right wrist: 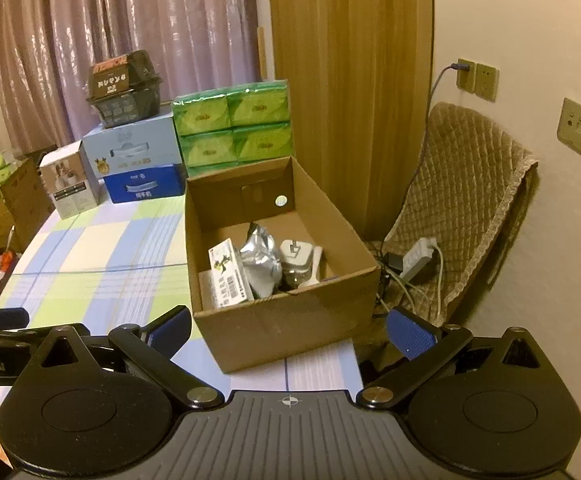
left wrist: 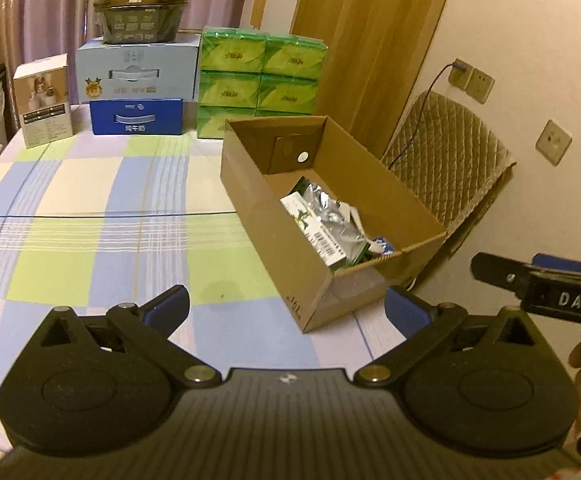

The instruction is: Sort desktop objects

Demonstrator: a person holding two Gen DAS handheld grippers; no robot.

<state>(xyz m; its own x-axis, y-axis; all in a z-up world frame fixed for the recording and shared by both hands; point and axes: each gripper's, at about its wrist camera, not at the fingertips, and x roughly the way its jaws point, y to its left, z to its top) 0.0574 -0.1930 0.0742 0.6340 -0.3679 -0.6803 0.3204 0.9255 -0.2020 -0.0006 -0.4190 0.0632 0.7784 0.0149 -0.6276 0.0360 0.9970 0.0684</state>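
Nearest, the left gripper (left wrist: 286, 312) is seen with jaws spread wide and nothing between them, above the checked tablecloth (left wrist: 90, 208). The right gripper (right wrist: 290, 328) is likewise held wide apart and empty, just before the cardboard box (right wrist: 290, 320). Inside that open box, a white carton (right wrist: 228, 276), a crumpled silver pouch (right wrist: 260, 266) and a white charger (right wrist: 296, 258) are packed together. Behind, green tissue packs (right wrist: 232, 126) are stacked by blue boxes (right wrist: 142, 168).
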